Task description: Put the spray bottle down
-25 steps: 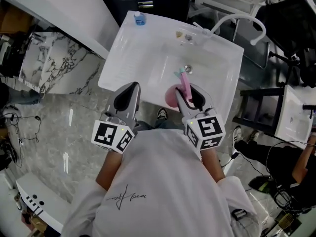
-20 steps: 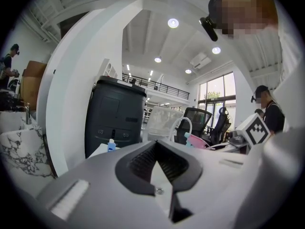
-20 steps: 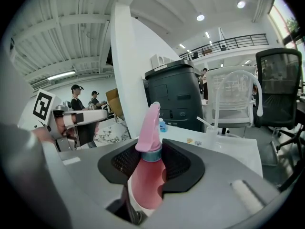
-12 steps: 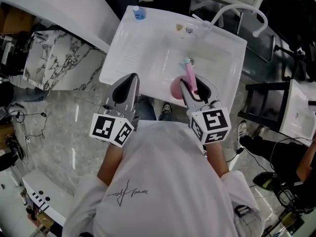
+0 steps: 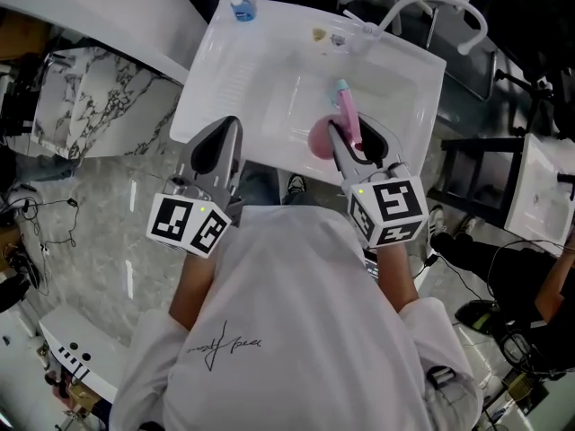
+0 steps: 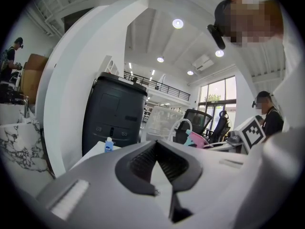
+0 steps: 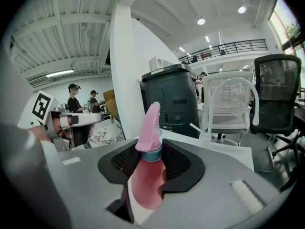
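A pink spray bottle with a pale blue collar sits upright between the jaws of my right gripper, which is shut on its neck. It hangs over the near part of the white sink basin. In the right gripper view the bottle fills the gap between the black pads, with its nozzle pointing up and away. My left gripper is to the left, over the sink's front edge, shut and with nothing in it. In the left gripper view its jaws meet at the tips, and the bottle shows at the right.
A small blue bottle stands at the sink's far left corner. A white curved faucet pipe rises at the far right. A marble panel lies to the left, a dark frame to the right. Other people stand farther off.
My right gripper with the pink bottle has edged forward over the basin. The left gripper has hardly moved.
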A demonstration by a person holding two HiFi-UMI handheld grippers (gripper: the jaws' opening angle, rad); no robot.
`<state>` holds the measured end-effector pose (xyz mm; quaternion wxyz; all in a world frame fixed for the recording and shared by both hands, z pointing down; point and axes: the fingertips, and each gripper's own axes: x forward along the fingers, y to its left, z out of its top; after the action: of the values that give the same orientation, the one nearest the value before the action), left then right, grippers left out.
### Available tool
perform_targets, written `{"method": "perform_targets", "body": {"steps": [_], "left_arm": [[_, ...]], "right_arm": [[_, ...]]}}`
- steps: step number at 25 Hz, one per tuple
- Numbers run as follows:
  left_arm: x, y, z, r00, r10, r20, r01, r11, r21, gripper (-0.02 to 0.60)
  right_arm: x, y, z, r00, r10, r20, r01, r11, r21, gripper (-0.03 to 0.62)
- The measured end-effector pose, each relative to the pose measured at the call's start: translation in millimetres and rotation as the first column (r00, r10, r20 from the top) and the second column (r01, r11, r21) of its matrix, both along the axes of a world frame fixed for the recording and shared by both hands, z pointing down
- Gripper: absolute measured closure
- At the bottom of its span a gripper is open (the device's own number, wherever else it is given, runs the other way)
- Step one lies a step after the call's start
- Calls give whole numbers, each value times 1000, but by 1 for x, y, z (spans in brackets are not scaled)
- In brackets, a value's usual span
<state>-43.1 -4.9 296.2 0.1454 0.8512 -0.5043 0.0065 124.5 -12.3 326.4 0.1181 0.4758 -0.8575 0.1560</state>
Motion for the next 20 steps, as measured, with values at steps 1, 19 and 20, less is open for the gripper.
{"method": "perform_targets", "body": {"steps": [1,19,20], "left_arm": [[0,-1,0,1000,1,-1,-1,1000,-1,528],[-23,-27,11,1000,9,-15,-9,999,-43,528],[-25,-29,12,1000,8,-15,-8,999,-44,528]], "right_arm": [[1,-3,-2,1000,1,-3,-1,1000,4,461],[-17,-45,-6,999,-4,-35,4,1000,6,461],[-19,-48,-7,999,-7,-37,7,1000,8,461]]}}
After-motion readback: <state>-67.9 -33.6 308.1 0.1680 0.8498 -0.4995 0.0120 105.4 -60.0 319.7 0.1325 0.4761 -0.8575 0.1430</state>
